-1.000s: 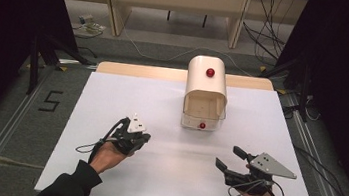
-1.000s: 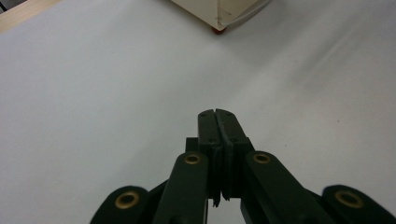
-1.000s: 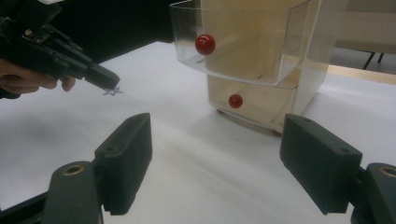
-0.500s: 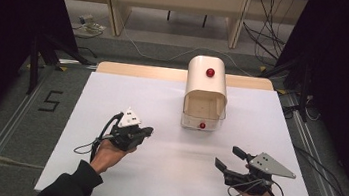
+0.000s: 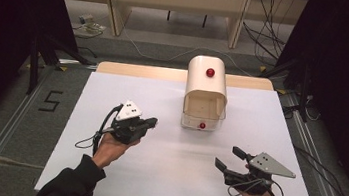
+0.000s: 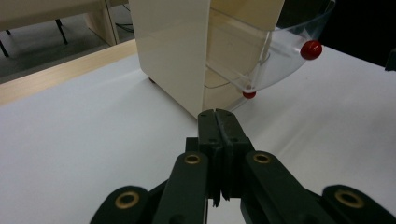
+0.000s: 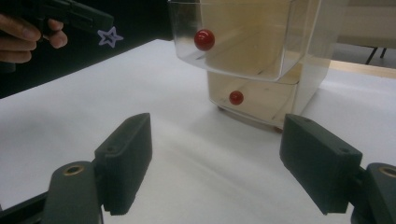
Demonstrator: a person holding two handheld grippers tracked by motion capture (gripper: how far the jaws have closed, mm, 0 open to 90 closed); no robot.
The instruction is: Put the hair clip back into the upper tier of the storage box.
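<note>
two grippers hover over the white bench [image 5: 103,170]. the left gripper [image 5: 152,122] has its jaws pressed together on nothing, near the cream box [image 5: 206,89] with red knobs [image 5: 210,72] at mid-bench. the right gripper [image 5: 229,158] stands spread wide, empty, well apart from the box.

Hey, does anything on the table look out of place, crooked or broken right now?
Nothing stands out. The cream box with clear red-knobbed drawers stands upright and square on the white table, with no spill or damage visible. The left hand-held gripper is shut on nothing; the right hand-held gripper is open.
</note>
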